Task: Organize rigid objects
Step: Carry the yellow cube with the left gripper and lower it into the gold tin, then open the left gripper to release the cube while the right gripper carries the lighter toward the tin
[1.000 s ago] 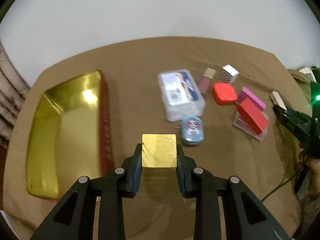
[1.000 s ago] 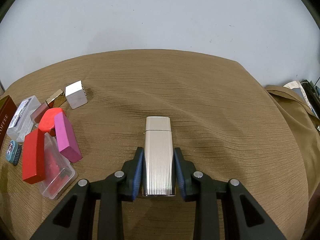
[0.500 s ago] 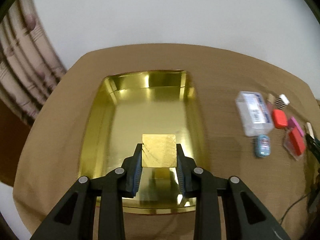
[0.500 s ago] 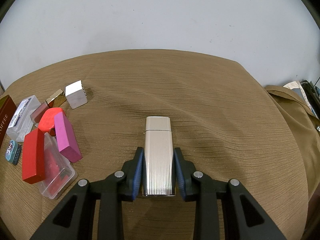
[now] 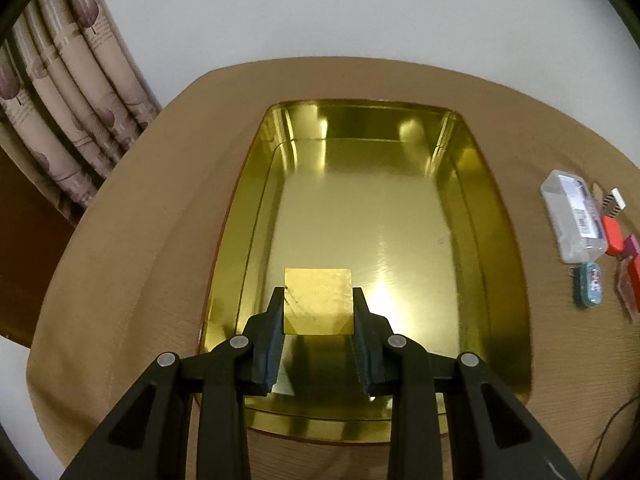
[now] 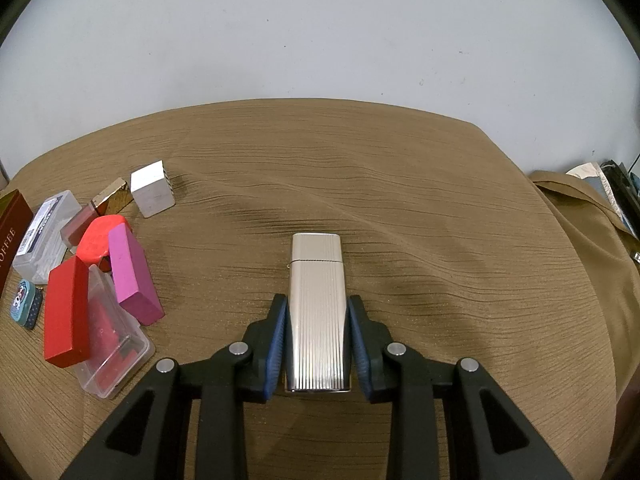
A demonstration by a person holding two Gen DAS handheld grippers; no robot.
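My left gripper [image 5: 319, 300] is shut on a small gold block [image 5: 318, 298] and holds it over the near half of a shiny gold tin tray [image 5: 496, 216]. The tray's floor looks bare. In the right wrist view, my right gripper [image 6: 317, 312] is shut on a ribbed silver lighter [image 6: 317, 308] above the brown tablecloth. Left of it lie a red block [image 6: 66, 312], a magenta block [image 6: 130, 274], a clear box [image 6: 114, 356], a red-orange case [image 6: 100, 236], a silver cube [image 6: 152, 194] and a small blue tin [image 6: 25, 304].
A clear lidded box [image 5: 573, 216] and a blue tin [image 5: 591, 288] lie right of the tray. A patterned curtain [image 5: 68, 92] hangs at the far left. The white wall stands behind the table. A brown-covered heap with papers [image 6: 592, 208] sits at the right edge.
My left gripper carried the gold block leftward from the bare cloth to above the gold tray, which now fills the view. The right gripper and lighter stayed still.
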